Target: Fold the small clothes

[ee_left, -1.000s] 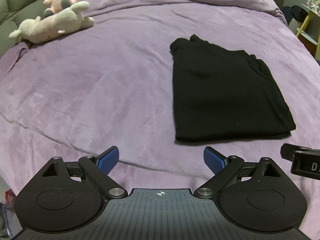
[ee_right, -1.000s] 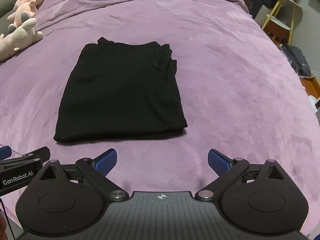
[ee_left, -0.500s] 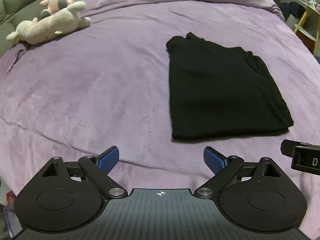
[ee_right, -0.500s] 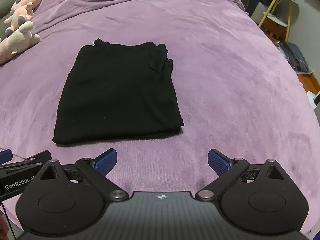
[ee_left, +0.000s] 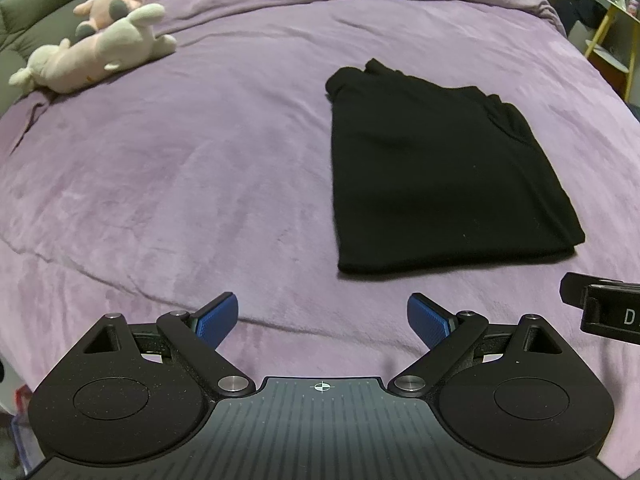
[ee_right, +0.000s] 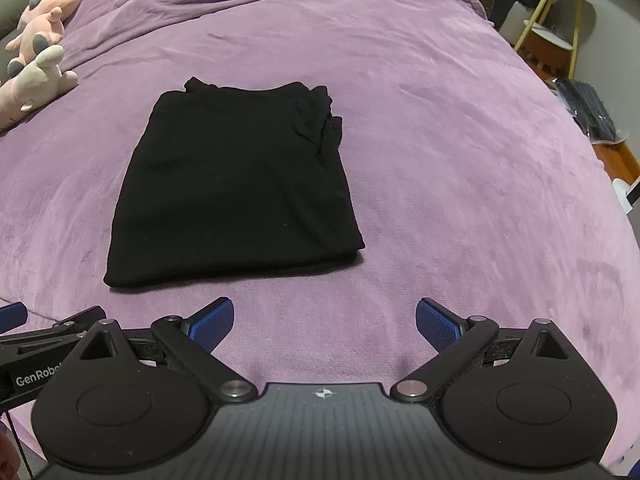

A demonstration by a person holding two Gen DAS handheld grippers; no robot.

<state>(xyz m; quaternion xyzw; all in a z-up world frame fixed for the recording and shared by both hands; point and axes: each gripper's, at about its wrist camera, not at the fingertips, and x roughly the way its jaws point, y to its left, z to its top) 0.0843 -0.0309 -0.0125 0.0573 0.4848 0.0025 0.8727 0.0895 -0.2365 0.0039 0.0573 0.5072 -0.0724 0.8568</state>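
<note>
Your right gripper (ee_left: 608,312) shows only as a black sliver cut by the left view's right edge, its lettering clipped. At the bed's far left corner, the plush toys (ee_right: 32,60) are cropped in the right view.

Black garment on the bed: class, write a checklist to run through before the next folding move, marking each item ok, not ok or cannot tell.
1. Left gripper open, holding nothing: ok.
2. Right gripper open, holding nothing: ok.
3. Black garment lies flat on the purple blanket: ok.
4. Far right corner smooth: not ok, bunched.
5. Soft toys apart from the garment: ok.
6. Number of layers folded: cannot tell.
</note>
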